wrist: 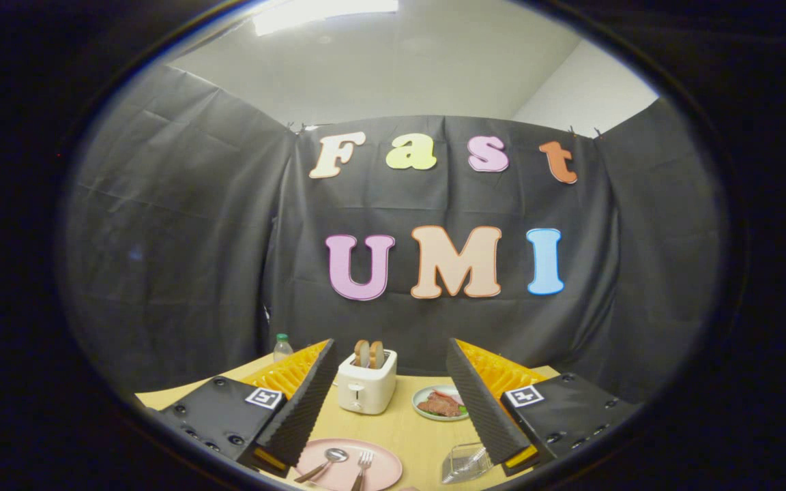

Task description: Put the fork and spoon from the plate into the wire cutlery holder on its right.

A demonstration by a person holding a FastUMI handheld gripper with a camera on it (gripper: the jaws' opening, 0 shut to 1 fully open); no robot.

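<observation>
A pink plate [383, 470] lies on the wooden table just below and between my fingers. A metal spoon [328, 460] rests on its left half and a metal fork [363, 464] lies beside it to the right. To the right of the plate stands the wire cutlery holder [467, 462], partly hidden by my right finger. My gripper [390, 416] hovers above the table, open wide, with nothing between its fingers.
A white toaster [366, 386] with two bread slices stands beyond the plate, between the fingers. A small plate of food [441, 403] sits to its right. A bottle [282, 346] stands at the table's back left. Black cloth walls close the booth.
</observation>
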